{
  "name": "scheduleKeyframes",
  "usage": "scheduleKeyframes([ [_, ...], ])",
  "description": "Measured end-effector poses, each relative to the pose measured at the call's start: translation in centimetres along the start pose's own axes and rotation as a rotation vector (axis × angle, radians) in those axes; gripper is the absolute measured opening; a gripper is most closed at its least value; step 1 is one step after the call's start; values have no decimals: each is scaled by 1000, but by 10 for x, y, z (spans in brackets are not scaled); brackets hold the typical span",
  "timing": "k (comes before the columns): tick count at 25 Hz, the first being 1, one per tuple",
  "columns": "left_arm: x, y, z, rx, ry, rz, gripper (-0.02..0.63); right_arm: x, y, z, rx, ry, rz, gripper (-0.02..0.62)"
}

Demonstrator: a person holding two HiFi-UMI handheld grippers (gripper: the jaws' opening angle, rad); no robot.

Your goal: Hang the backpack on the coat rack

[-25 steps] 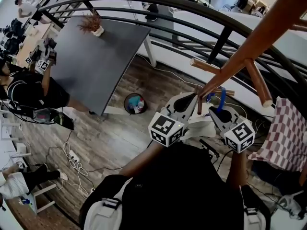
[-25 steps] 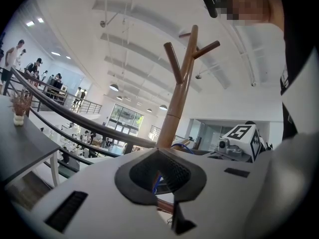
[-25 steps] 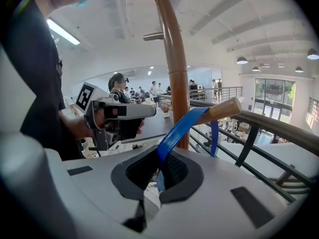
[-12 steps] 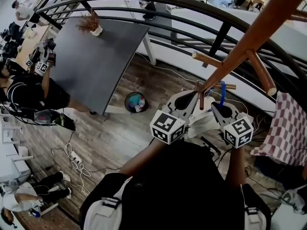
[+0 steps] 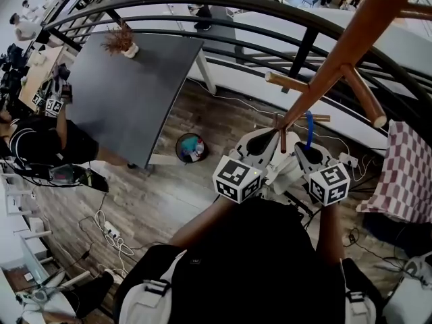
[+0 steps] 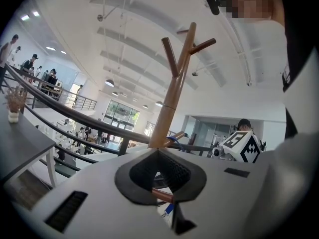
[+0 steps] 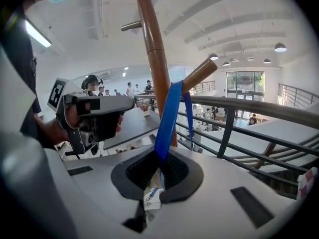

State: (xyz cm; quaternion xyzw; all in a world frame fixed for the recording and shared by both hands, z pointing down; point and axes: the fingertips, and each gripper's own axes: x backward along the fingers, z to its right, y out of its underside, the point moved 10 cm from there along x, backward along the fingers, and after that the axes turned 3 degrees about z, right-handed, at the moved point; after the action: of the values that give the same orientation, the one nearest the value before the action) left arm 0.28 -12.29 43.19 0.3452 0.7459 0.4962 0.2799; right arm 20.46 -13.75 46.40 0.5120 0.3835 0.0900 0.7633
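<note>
- The backpack (image 5: 250,268) hung just below both grippers, black with white shoulder straps. Its top was toward the rack (image 5: 344,52) and its long axis ran from there down toward me.
- The bottom edge of the head view cut off its lower part. My grippers covered the point where its top met the strap.
- The blue strap (image 7: 169,113) rose almost upright from my right gripper (image 7: 159,176) and was looped over a slanting peg (image 7: 202,73) close to the pole.
- My right jaws were pressed together on that strap, with a small white tag caught in the slit below it.
- My left gripper (image 6: 159,176) was also closed. A sliver of white and blue material, most likely the backpack's top, sat in its slit, though it was too small to read well. A copper-brown bar crossed the gap between the pads, and I could not tell whether it touched them.
- In the head view, both grippers sat side by side at the foot of the tilted pole.
- Beyond them were a curved railing (image 5: 223,9), a dark table (image 5: 135,79) with a plant (image 5: 120,40), and a checked cloth (image 5: 405,181) cut off at the right.
</note>
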Motion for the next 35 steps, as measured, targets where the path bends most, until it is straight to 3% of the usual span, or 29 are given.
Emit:
scheduleKeyframes([
  [23, 11, 4, -11, 33, 0, -7, 8, -31, 40, -6, -69, 15, -67, 18],
  [35, 17, 12, -16, 35, -8, -38, 8, -45, 56, -14, -141, 94, -61, 18],
])
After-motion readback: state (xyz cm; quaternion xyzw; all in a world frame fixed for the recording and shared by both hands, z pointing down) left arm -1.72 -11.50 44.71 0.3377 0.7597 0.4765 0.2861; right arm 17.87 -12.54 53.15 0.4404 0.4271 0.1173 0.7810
